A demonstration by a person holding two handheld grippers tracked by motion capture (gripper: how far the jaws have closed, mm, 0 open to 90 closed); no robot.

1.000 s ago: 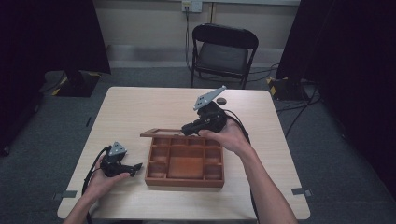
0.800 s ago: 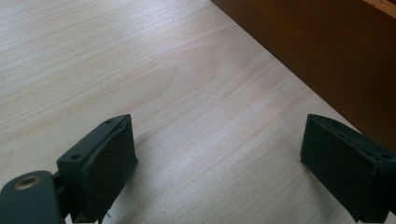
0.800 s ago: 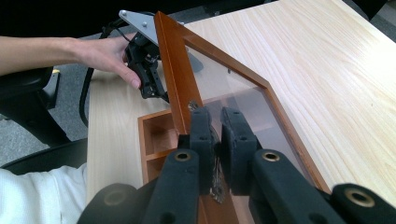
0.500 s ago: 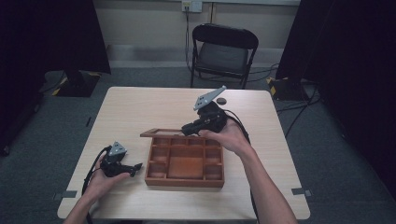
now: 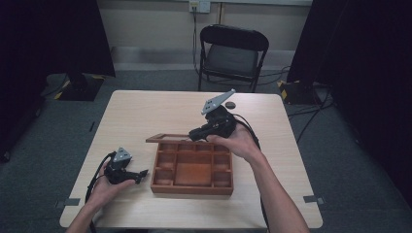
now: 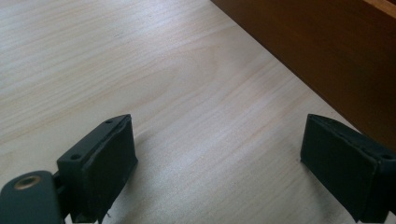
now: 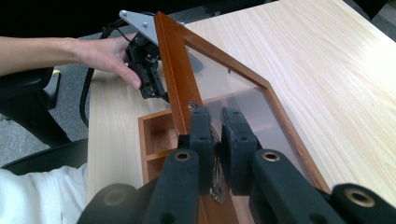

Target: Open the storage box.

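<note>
Right gripper clamped on the glass lid of the wooden box, mid-table, lid raised at the far side. Left gripper jaws apart, resting on the table just left of the box.

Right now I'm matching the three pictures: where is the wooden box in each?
High view: wooden box at table centre, lid raised.
Left gripper view: its dark side wall, upper right.
Right gripper view: compartments lower left, glass lid centre.
Shared landmark: pale table.
</note>
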